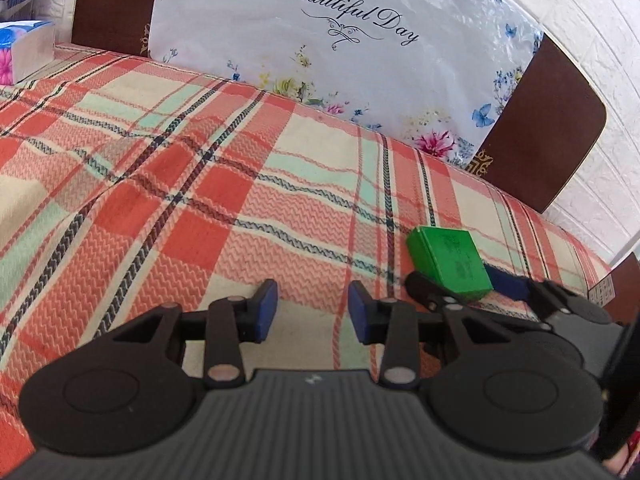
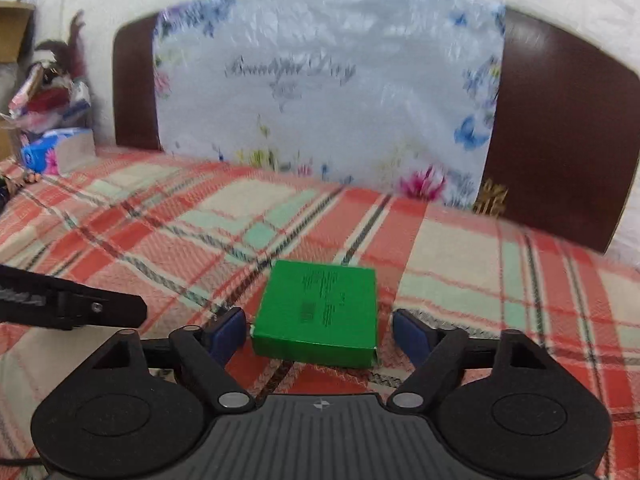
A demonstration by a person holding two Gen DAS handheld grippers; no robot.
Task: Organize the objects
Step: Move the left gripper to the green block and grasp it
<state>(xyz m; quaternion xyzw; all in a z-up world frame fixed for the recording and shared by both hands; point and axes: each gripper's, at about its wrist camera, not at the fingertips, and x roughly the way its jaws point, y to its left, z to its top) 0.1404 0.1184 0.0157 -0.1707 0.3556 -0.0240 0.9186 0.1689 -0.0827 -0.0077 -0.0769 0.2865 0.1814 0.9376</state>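
Observation:
A flat green box (image 2: 316, 312) lies on the red, cream and mint plaid blanket (image 2: 160, 216). My right gripper (image 2: 320, 330) is open and straddles the box's near end, with its blue pads (image 2: 228, 330) a small gap off each side. In the left wrist view the same box (image 1: 448, 264) lies at the right, between the right gripper's fingers (image 1: 424, 288). My left gripper (image 1: 313, 309) hovers low over bare blanket (image 1: 200, 184) to the left of the box, open, with nothing between its blue pads. One of its black fingers (image 2: 100, 308) shows at the left edge of the right wrist view.
A dark brown headboard (image 1: 552, 128) stands behind the bed, with a plastic-wrapped floral panel reading "Beautiful Day" (image 1: 320, 40) leaning on it. A blue and pink tissue pack (image 1: 24, 52) sits at the far left corner. Clutter (image 2: 48, 84) is piled beside it. A white brick wall (image 1: 600, 40) stands to the right.

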